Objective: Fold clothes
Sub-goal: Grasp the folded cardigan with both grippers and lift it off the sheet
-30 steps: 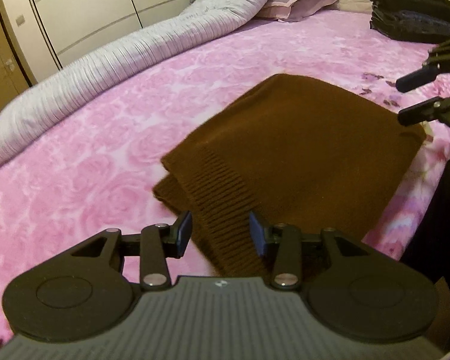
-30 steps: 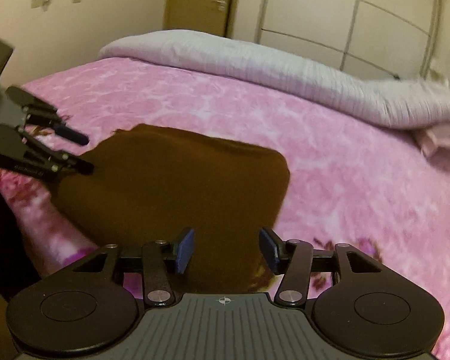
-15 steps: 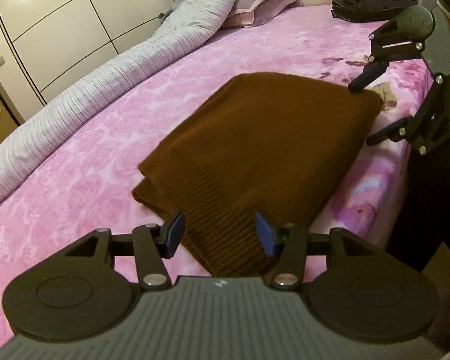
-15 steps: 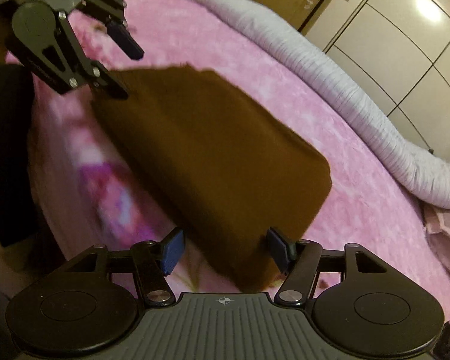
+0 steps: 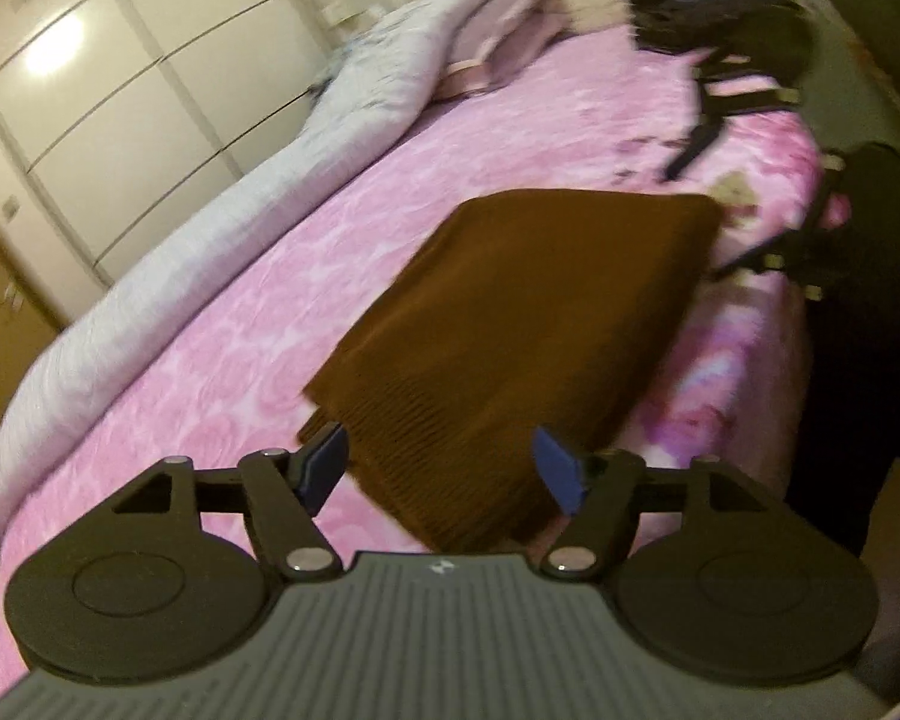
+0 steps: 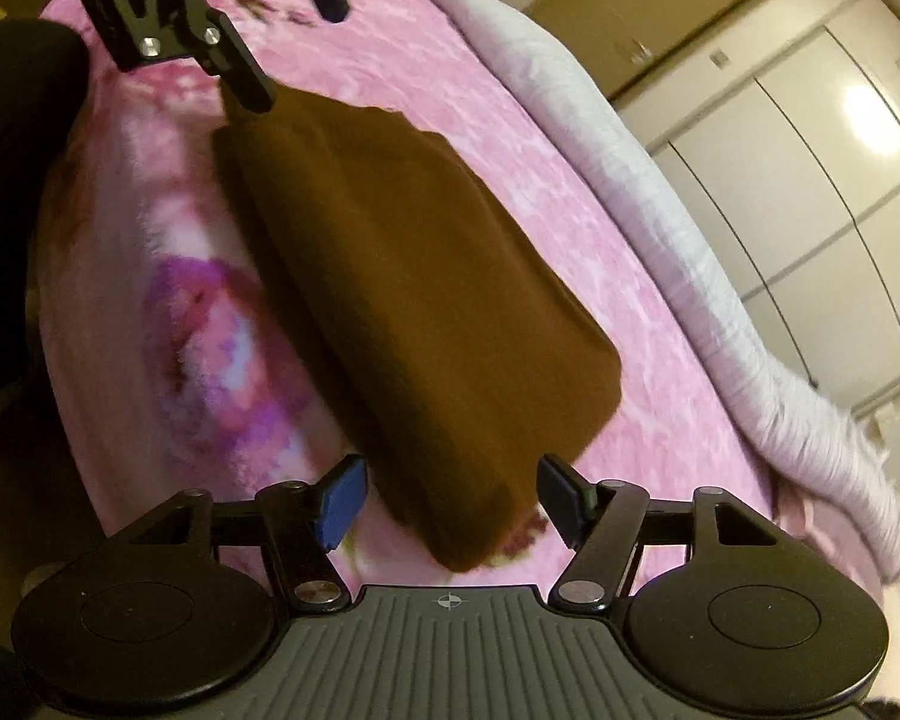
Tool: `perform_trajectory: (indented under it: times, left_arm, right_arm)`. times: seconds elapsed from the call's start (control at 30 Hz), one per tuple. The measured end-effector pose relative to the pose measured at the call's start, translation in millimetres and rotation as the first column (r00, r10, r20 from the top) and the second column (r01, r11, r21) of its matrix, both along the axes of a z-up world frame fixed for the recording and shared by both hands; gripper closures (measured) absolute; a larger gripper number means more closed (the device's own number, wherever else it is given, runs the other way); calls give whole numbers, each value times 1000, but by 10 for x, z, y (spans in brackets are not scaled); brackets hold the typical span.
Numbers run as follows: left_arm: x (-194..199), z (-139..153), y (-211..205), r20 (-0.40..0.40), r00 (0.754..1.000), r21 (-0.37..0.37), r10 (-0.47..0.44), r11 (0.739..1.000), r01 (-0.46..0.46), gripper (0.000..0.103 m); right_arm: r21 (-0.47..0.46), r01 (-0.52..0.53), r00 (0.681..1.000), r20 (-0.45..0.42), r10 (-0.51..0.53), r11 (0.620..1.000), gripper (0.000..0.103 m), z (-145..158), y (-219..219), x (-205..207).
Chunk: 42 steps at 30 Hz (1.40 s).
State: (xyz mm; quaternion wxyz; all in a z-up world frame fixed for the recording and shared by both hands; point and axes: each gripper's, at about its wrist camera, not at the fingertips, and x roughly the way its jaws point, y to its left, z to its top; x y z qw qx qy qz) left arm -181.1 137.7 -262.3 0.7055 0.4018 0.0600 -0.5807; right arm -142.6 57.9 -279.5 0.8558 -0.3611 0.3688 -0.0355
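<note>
Left wrist view: the brown sweater (image 5: 528,324) lies folded into a flat rectangle on the pink bed (image 5: 222,360), near its edge. Both the left gripper (image 5: 444,471) and the right gripper (image 6: 453,495) are opening, each straddling an end of the sweater without pinching it. This garment looks nearly done, likely needing only one more fold or a move to the dark stack (image 5: 714,0) beyond.

Brown knitted sweater (image 5: 528,324), matt and ribbed at one end, on a soft, fuzzy pink blanket (image 5: 222,360); glossy cupboard doors (image 5: 126,90) behind.
</note>
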Motion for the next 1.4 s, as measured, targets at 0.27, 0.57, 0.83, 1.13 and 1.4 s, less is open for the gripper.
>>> perform_trajectory:
  times: [0.27,0.57,0.83,1.13,1.4]
  left_arm:
    - [-412,-306,-212,150,977,74,-154,987,144,26]
    - [-459,-721,-621,409,893,169,-186,977,126,56]
    - [-84,-487,-816,145,981,188,-125,977,97,81]
    - [119,-263,-939,-13,996,161,-92,983,93,81]
    - [-142,-576,-790,246,955,211,-165,971,114,61]
  right_arm:
    - [-115,-122,992,-28,120,986,57,-230,12,220]
    - [66,-71,997,17,70,995,77,287,-240,351]
    - [-59,-59,998,-20,58,997,35,-71,-104,258]
    - [-200,-87,996,18,93,976,34,-347,-79,446]
    - [-148,-63,998,6,65,987,76,-170,-272,643]
